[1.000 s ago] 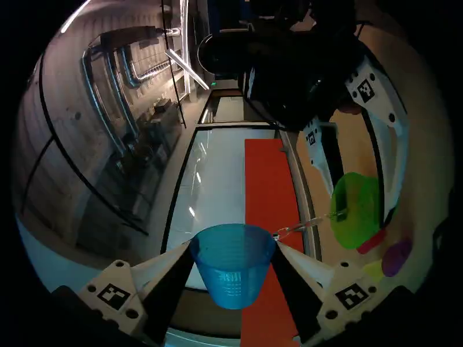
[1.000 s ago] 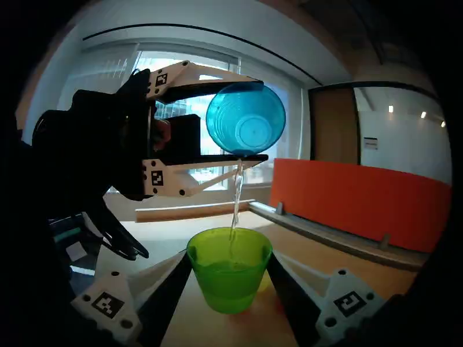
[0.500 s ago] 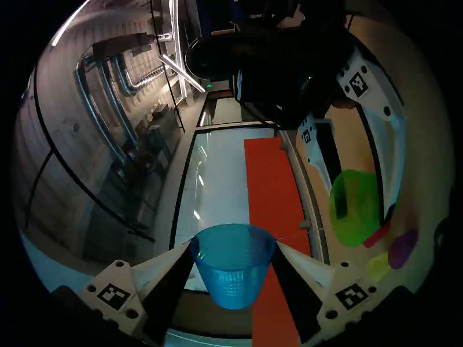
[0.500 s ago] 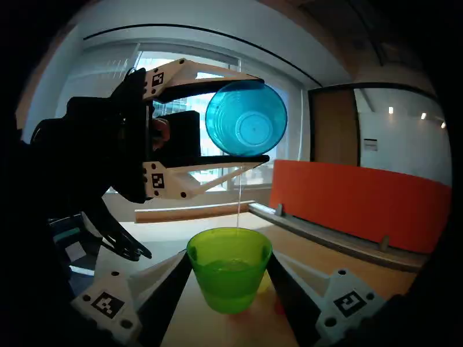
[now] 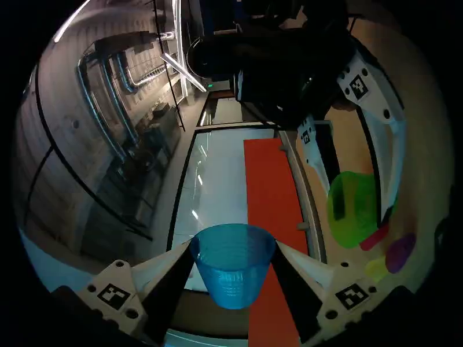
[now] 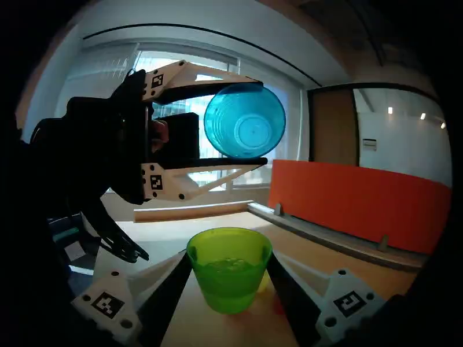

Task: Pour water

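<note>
My left gripper is shut on a blue plastic cup, turned on its side. In the right gripper view that blue cup hangs tipped above, its base facing the camera, between the left gripper's white fingers. My right gripper is shut on a green cup holding water, upright and directly below the blue cup. No stream runs between them. In the left gripper view the green cup sits at the right between the right gripper's fingers.
A wooden table lies under the cups, with an orange partition along its far right edge and windows behind. Small red, yellow and purple objects lie on the table near the green cup.
The water stream from the blue cup thinned and then stopped. The blue cup has tilted back slightly. The green cup has stayed in place.
</note>
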Available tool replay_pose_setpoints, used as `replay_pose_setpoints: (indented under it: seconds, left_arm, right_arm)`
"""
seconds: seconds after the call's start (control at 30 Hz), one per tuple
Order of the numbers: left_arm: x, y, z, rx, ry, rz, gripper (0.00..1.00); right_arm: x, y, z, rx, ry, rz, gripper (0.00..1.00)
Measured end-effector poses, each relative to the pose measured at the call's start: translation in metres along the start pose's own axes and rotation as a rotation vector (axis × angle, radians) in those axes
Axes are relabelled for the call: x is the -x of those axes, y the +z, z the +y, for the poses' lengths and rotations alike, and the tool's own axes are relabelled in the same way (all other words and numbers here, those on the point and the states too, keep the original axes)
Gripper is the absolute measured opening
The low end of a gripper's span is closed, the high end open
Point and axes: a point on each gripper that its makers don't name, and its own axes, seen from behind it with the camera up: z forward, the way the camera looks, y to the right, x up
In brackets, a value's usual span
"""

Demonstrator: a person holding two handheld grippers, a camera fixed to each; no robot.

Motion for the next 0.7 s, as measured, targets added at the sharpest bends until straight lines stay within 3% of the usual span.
replay_pose_setpoints:
  seconds: [0.2, 0.43, 0.7]
  left_arm:
    - [0.01, 0.002, 0.005, 0.006, -0.129, -0.013, 0.87]
    - [0.023, 0.002, 0.013, 0.025, -0.346, -0.033, 0.87]
    - [0.027, 0.0, 0.021, 0.043, -0.552, -0.021, 0.87]
  right_arm:
    - [0.001, -0.002, 0.001, 0.005, 0.002, 0.002, 0.89]
    - [0.0, -0.004, 0.003, 0.016, 0.006, 0.007, 0.89]
    - [-0.004, -0.008, 0.003, 0.022, 0.008, 0.016, 0.9]
